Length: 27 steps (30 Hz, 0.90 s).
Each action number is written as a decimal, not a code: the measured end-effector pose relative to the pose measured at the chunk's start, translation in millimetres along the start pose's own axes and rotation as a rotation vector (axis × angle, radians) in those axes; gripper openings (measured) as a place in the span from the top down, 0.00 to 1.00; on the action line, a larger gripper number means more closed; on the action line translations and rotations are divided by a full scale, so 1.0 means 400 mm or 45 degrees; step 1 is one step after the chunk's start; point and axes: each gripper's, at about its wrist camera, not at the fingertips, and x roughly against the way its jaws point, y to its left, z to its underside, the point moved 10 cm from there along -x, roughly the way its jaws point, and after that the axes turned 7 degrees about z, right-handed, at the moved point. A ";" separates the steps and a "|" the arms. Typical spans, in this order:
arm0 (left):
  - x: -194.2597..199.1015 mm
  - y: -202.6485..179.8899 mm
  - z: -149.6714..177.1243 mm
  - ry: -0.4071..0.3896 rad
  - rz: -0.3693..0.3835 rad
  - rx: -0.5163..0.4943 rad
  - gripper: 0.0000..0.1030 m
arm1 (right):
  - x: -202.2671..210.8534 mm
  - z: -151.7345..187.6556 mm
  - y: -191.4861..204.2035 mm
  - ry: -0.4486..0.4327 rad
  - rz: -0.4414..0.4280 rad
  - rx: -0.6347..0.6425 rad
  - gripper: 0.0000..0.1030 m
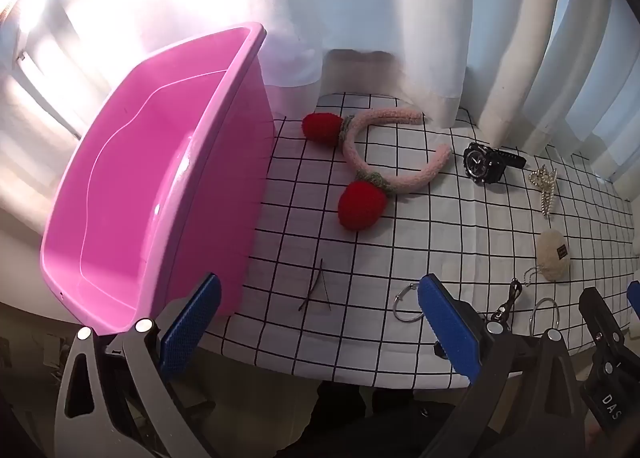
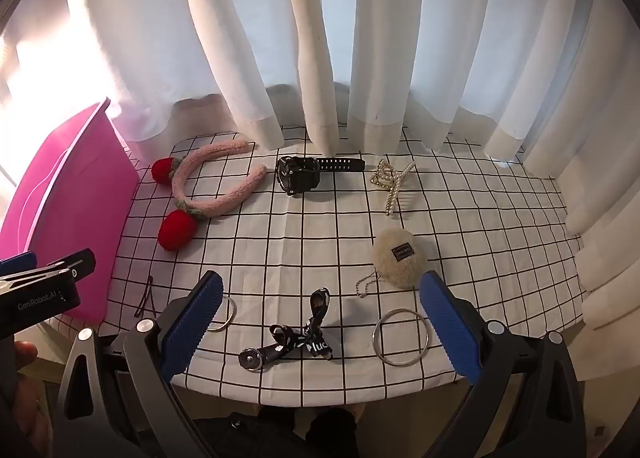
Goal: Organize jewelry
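Jewelry spread over a white tablecloth (image 2: pixel 304 242) gridded in black, backed by white curtains (image 2: pixel 320 58). Pink plastic tub (image 1: pixel 160 178) at the left end, empty inside as far as visible, touching the cloth's edge. Just beside it, a fuzzy pink headband (image 2: pixel 224 186) with two red knitted strawberries, lying flat. Right of that, a black wristwatch (image 2: pixel 300 174) with strap stretched toward a pearl hair clip (image 2: pixel 390 182). Nearer the front, a cream plush pouch (image 2: pixel 398 258) on a ball chain, a dark printed lanyard (image 2: pixel 304 334) with a metal clasp, and a plain silver bangle (image 2: pixel 402 332) just right of it. Second silver bangle (image 1: pixel 406 306) partly hidden behind a blue pad, near two dark bobby pins (image 1: pixel 316 294) close to the tub's front corner.

Left gripper (image 1: pixel 320 322) spread wide, nothing between its blue pads (image 1: pixel 192 326), hovering at the table's front edge with the bobby pins between its fingers in view. Right gripper (image 2: pixel 320 322) likewise wide and holding nothing, framing the lanyard and the bangle from above the front edge. Both clear of every item.
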 end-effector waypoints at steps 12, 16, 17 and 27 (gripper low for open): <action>0.006 0.011 -0.006 -0.009 -0.009 0.003 0.06 | 0.004 -0.003 0.001 -0.004 -0.002 0.000 0.09; 0.006 0.015 -0.013 -0.011 -0.008 0.006 0.06 | 0.007 -0.001 0.000 -0.007 -0.001 -0.001 0.09; 0.005 0.016 -0.015 -0.011 -0.007 0.006 0.06 | 0.007 -0.001 -0.001 -0.008 -0.001 -0.001 0.09; 0.014 0.012 -0.009 -0.021 -0.004 0.008 0.06 | 0.017 -0.006 0.003 -0.015 0.002 0.000 0.09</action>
